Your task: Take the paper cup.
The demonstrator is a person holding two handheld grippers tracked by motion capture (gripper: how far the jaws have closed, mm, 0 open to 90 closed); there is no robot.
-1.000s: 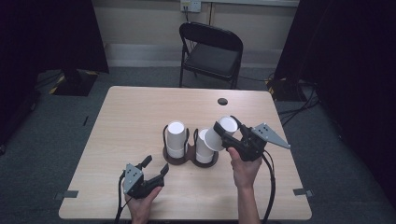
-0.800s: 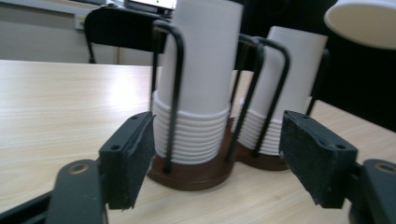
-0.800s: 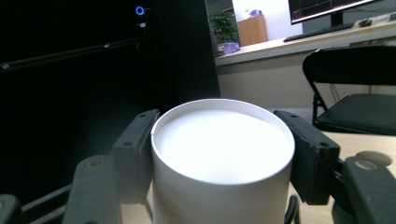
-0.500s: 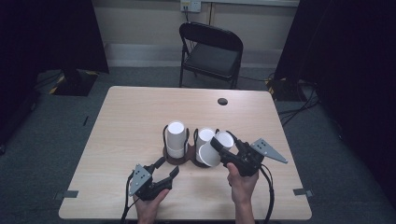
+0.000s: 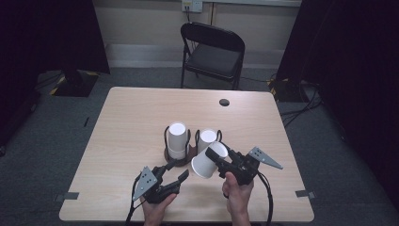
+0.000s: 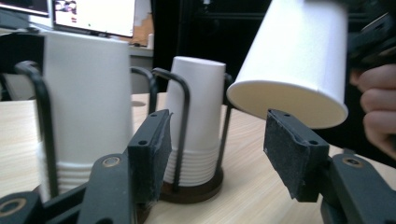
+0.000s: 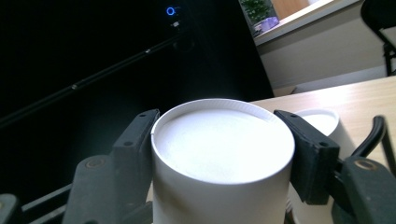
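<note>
Two grippers over the table (image 5: 122, 122), both near its front edge. Landmark = left cup stack (image 5: 177, 140), upside-down white cups in a dark wire holder. Right cup stack (image 5: 206, 139) sits just beside it, same kind of holder, bases touching or nearly, can't tell which.

R gripper (image 5: 217, 157) is clenched on a single paper cup (image 5: 207, 162), pads pressed on both sides near its closed end. Cup is tilted, open mouth facing down and toward the left stack, held above the tabletop, in front of the right stack and to the front-right of the landmark. Right gripper view: cup (image 7: 219, 163) wedged between the two jaws, closed end toward cam.

L gripper (image 5: 175, 170) is in front of the landmark, close to its base, jaws apart w/ nothing gripped; they have just been closing, no object between the pads. Left gripper view: held cup's rim (image 6: 289, 100) hangs just above its right-side jaw, stacks behind.

Black chair (image 5: 212, 52) stands well beyond the landmark, past the table's far edge.
</note>
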